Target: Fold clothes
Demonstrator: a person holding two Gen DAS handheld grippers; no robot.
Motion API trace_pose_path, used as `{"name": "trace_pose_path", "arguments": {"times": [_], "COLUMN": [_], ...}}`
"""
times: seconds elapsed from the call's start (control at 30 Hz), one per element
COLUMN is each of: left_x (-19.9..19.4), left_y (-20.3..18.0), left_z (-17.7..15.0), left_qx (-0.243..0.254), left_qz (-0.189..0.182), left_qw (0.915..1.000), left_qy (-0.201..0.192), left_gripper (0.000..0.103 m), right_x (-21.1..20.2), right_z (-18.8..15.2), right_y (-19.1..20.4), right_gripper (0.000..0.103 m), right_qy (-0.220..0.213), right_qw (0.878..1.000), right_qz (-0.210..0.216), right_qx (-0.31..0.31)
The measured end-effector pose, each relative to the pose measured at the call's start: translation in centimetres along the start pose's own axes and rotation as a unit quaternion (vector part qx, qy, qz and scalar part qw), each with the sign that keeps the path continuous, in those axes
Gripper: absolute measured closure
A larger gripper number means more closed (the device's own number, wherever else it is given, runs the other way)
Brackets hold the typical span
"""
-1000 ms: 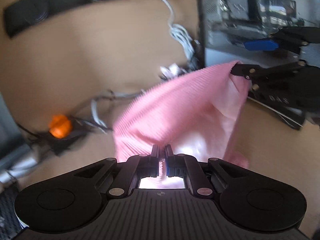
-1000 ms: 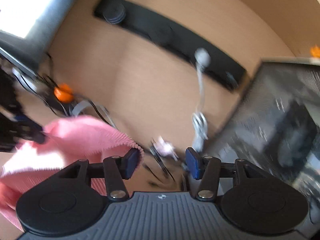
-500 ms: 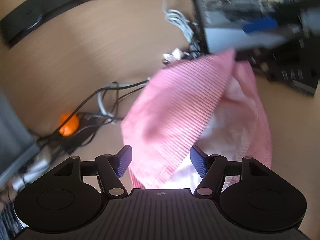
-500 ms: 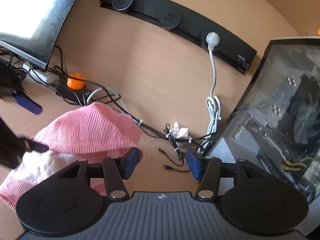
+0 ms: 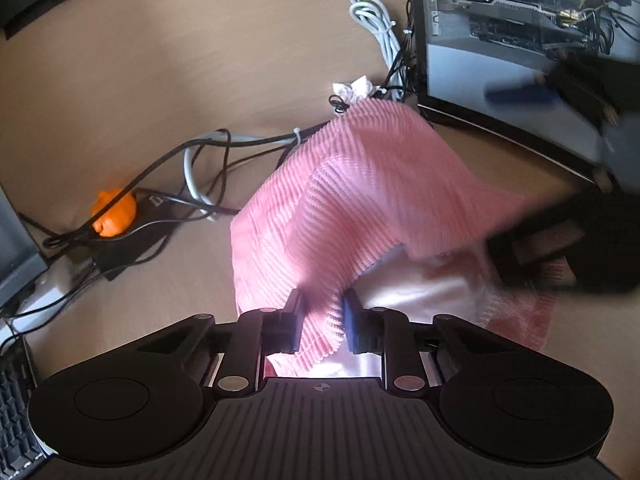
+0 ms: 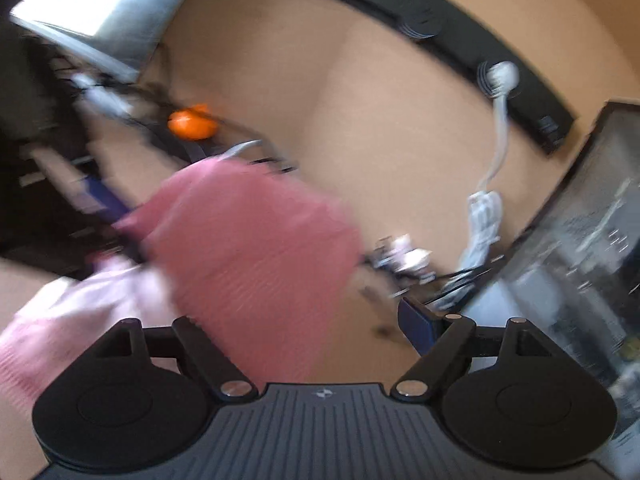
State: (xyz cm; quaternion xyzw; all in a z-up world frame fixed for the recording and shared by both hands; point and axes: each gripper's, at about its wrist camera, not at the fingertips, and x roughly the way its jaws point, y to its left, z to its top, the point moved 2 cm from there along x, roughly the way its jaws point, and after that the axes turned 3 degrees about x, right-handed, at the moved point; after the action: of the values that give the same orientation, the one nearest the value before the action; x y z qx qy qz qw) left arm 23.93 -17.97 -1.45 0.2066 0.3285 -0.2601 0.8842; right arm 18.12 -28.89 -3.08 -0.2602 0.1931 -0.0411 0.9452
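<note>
A pink ribbed garment [image 5: 360,184] lies heaped on the tan desk [image 5: 180,60], with its pale inner side showing near me. My left gripper [image 5: 322,322] has its jaws closing, and its blue pads press on a fold of the garment's near edge. In the left wrist view my right gripper [image 5: 492,172] is a dark blur at the right, jaws wide apart around the cloth's right side. In the right wrist view the garment [image 6: 248,240] drapes over the left finger of my right gripper [image 6: 320,320], whose jaws are opening. Only its right blue pad [image 6: 416,324] shows, clear of the cloth.
Behind the garment are tangled cables [image 5: 200,168], an orange object [image 5: 114,212] on a black power strip, a crumpled tissue [image 5: 354,88] and a coiled white cord [image 5: 376,16]. An open computer case [image 5: 520,20] stands at the right. A keyboard [image 5: 16,412] is at the lower left.
My left gripper let go of the cloth, opened wide, then closed on a fold nearer to me. My right gripper let go of the raised corner and spread wider. The garment sank onto the desk.
</note>
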Motion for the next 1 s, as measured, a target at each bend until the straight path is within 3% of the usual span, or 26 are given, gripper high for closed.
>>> {"name": "trace_pose_path", "arguments": {"times": [0.07, 0.13, 0.27, 0.37, 0.5, 0.57, 0.67, 0.73, 0.83, 0.93, 1.0], "left_x": [-0.1, -0.1, -0.1, -0.2, -1.4, -2.6, -3.6, -3.1, -1.0, 1.2, 2.5], "left_y": [0.0, -0.2, -0.6, -0.6, 2.0, 4.3, 8.0, 9.5, 9.9, 8.4, 7.1], "left_z": [0.1, 0.1, -0.1, -0.5, -0.7, -0.6, 0.0, 0.7, 1.7, 2.3, 2.4], "left_qx": [-0.005, -0.008, -0.015, -0.029, -0.097, -0.143, -0.213, -0.233, -0.233, -0.213, -0.197], "left_qz": [-0.005, -0.016, -0.056, -0.097, -0.182, -0.197, -0.183, -0.140, -0.072, -0.056, -0.052], "left_qw": [1.0000, 0.9998, 0.9983, 0.9947, 0.9783, 0.9698, 0.9594, 0.9621, 0.9697, 0.9753, 0.9786], "left_qy": [0.003, 0.003, 0.007, 0.017, 0.024, 0.006, -0.024, -0.028, -0.005, 0.016, 0.030], "left_gripper": [0.080, 0.080, 0.080, 0.071, 0.059, 0.051, 0.041, 0.031, 0.031, 0.027, 0.024], "right_x": [0.8, 1.9, 5.4, 6.0, 1.8, -1.2, -3.6, -4.1, -0.6, 4.2, 7.9], "right_z": [1.0, 1.3, -0.9, -2.4, -2.7, -2.1, -0.1, 1.4, 3.3, 4.5, 3.6], "right_y": [-1.8, -3.4, -4.1, -4.2, -5.8, -7.1, -9.1, -10.0, -9.5, -8.0, -5.6], "right_gripper": [0.022, 0.019, 0.017, 0.017, 0.011, 0.002, 0.000, 0.000, 0.000, 0.000, 0.000], "right_qy": [-0.005, 0.014, 0.104, 0.155, 0.140, 0.110, 0.066, 0.041, 0.028, 0.036, 0.081], "right_qw": [0.999, 0.997, 0.990, 0.980, 0.978, 0.978, 0.968, 0.961, 0.958, 0.957, 0.964], "right_qz": [-0.043, -0.053, -0.024, 0.016, 0.059, 0.091, 0.138, 0.152, 0.136, 0.134, 0.131], "right_qx": [0.024, 0.058, 0.088, 0.124, 0.142, 0.151, 0.197, 0.227, 0.252, 0.257, 0.217]}}
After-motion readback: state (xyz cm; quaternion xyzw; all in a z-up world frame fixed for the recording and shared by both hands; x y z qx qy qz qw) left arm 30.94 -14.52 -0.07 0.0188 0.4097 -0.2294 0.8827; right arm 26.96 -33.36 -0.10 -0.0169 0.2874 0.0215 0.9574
